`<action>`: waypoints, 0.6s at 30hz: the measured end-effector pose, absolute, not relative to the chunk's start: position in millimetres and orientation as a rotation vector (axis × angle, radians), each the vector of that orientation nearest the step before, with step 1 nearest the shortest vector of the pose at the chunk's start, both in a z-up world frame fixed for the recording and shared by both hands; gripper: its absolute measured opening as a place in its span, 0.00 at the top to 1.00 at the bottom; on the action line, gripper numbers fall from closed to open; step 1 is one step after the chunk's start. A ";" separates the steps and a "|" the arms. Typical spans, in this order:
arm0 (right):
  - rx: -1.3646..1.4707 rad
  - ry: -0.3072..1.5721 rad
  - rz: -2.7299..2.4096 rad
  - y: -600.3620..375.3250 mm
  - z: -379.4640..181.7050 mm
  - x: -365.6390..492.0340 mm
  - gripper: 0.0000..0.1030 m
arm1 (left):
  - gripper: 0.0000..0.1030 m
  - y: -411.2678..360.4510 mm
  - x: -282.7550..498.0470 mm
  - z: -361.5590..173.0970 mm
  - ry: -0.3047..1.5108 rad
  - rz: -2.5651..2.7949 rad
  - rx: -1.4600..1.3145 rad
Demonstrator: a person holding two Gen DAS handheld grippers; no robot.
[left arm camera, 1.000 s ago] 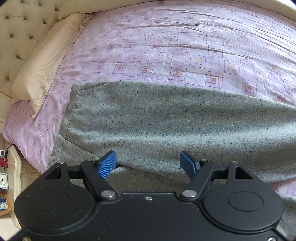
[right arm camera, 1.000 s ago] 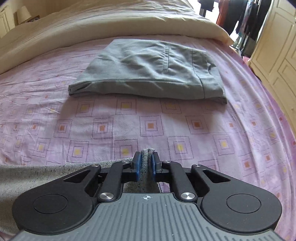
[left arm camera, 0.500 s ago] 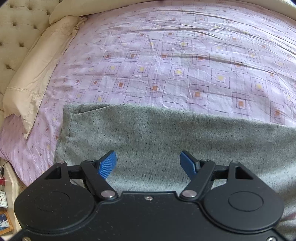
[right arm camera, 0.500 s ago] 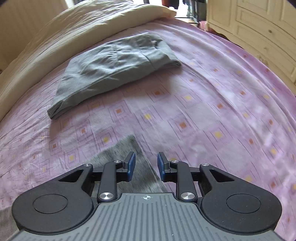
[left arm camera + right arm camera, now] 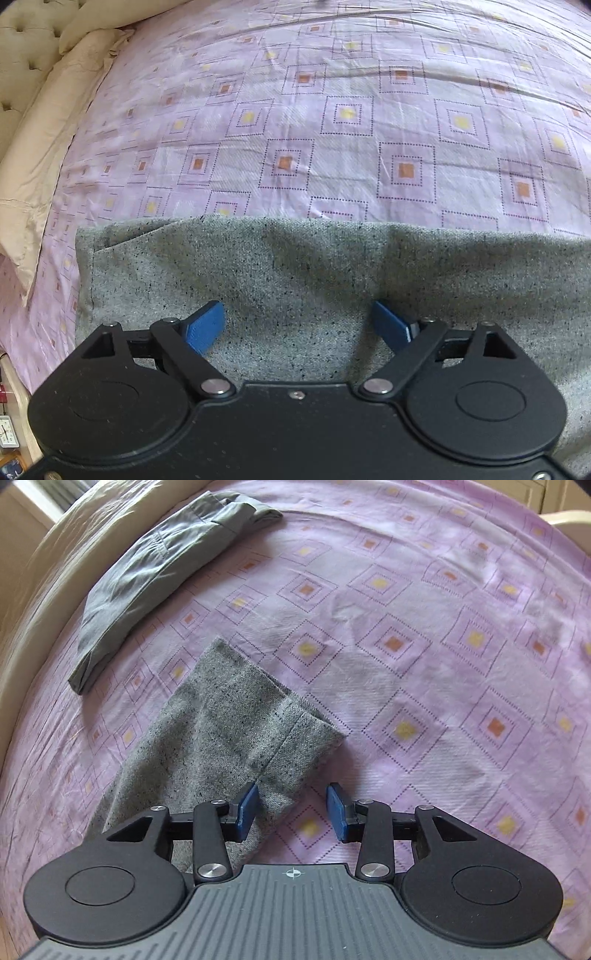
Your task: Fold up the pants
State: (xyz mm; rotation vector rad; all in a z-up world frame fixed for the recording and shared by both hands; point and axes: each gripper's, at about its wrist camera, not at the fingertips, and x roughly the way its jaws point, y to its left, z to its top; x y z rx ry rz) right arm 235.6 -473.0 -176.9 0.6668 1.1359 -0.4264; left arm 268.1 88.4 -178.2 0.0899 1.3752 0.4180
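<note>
The speckled grey pants (image 5: 332,280) lie flat on the lilac bedsheet (image 5: 369,110), and the biggest change from a second ago is at their cuff end (image 5: 236,716): then the right gripper (image 5: 291,808) had that hem pinched between closed blue pads, whereas now the fabric lies released on the sheet and the jaws are opening, with only the cuff's near corner below the gap and neither pad pressing it. That view has also rolled, so the leg now runs diagonally from lower left toward the centre. The left gripper (image 5: 297,325) was over the pants' near edge with a strip of sheet showing below; now it sits well inside the cloth, its jaws opening wide and clamped on nothing, grey fabric filling the space beneath them. In the left wrist view the pants' far edge runs almost straight across the frame, and their left end, with a slanted pocket seam, stops short of the cream pillow (image 5: 44,140). Beyond that edge the sheet is bare and open apart from shallow creases. To the right of the cuff the sheet is likewise free. A second pair of grey-green trousers (image 5: 155,572), already folded, rests well apart near the cream duvet (image 5: 40,576). A tufted headboard (image 5: 22,48) stands behind the pillow, and pale cabinet fronts (image 5: 539,491) show at the upper right.
</note>
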 end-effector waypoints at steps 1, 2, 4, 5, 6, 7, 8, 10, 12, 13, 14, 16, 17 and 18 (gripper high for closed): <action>0.676 1.122 -0.439 -470.3 -176.4 237.4 0.61 | 0.11 88.7 268.4 -178.3 1.375 0.421 0.089; 0.684 1.108 -0.424 -466.9 -174.8 238.9 0.67 | 0.10 88.7 268.8 -178.3 1.374 0.426 0.090; 0.612 1.124 -0.395 -457.5 -169.4 244.9 0.95 | 0.09 87.6 269.7 -177.5 1.368 0.425 0.100; 0.524 1.148 -0.402 -451.6 -165.7 248.3 0.96 | 0.09 87.2 269.6 -177.3 1.364 0.420 0.105; 0.444 1.167 -0.402 -447.0 -163.2 250.2 0.96 | 0.09 87.2 269.0 -176.8 1.361 0.414 0.107; 0.374 1.182 -0.401 -443.6 -161.6 250.3 0.96 | 0.10 87.7 268.4 -175.9 1.359 0.407 0.106; 0.323 1.197 -0.411 -442.3 -161.7 249.5 0.96 | 0.11 88.8 267.7 -174.5 1.360 0.403 0.101; 0.299 1.223 -0.443 -443.6 -164.3 243.6 0.96 | 0.23 91.4 266.5 -169.1 1.367 0.411 0.084; 0.308 1.233 -0.479 -443.3 -166.3 237.9 0.95 | 0.34 91.7 262.1 -159.5 1.370 0.410 0.070; 0.296 1.234 -0.497 -441.3 -164.9 235.9 0.94 | 0.34 89.9 255.9 -151.8 1.357 0.403 0.058; 0.254 1.213 -0.537 -433.9 -159.5 234.0 0.87 | 0.34 86.6 249.5 -144.9 1.343 0.392 0.051; 0.143 1.119 -0.582 -411.0 -141.7 230.0 0.87 | 0.34 71.8 233.3 -130.9 1.306 0.342 0.067; 0.107 1.068 -0.562 -396.5 -132.9 227.9 0.87 | 0.33 63.1 225.3 -125.9 1.289 0.318 0.085; 0.091 1.030 -0.520 -380.2 -126.0 226.3 0.85 | 0.33 53.1 217.3 -121.8 1.273 0.289 0.103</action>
